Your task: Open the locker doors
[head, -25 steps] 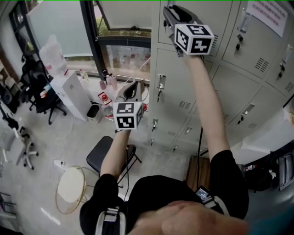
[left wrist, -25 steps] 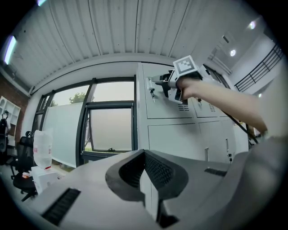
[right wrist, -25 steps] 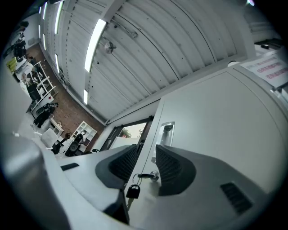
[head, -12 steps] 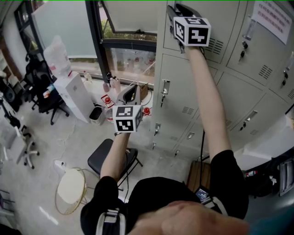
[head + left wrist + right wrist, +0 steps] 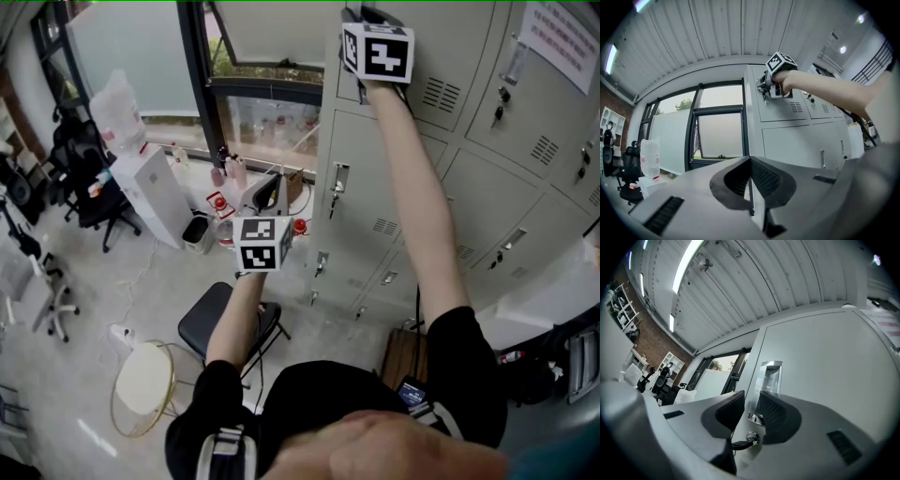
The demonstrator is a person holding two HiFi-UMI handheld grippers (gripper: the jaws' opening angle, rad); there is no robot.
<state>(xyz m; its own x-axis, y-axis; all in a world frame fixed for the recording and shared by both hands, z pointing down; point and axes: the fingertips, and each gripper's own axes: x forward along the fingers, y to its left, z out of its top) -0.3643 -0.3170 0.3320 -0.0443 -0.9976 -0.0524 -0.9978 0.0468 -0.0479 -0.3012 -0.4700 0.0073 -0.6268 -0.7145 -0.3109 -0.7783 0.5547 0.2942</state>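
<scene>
Lockers [image 5: 487, 187] line the wall beside a window [image 5: 272, 112]. The right gripper [image 5: 751, 404] fingers [image 5: 772, 413] have just been closing around the top locker door [image 5: 825, 380] handle [image 5: 768, 378] and look barely apart. Pulling before they clamp could slip them off the chrome. The left gripper [image 5: 750, 176] is closed, empty and well away.

- The head view looks steeply down from overhead onto the lockers [image 5: 375, 178] and the window [image 5: 258, 122] beside them.
- The left gripper view faces that same window and those lockers level, from farther back.
- The right gripper view tilts upward, close against one locker door [image 5: 825, 371], with the window at its left edge.
</scene>
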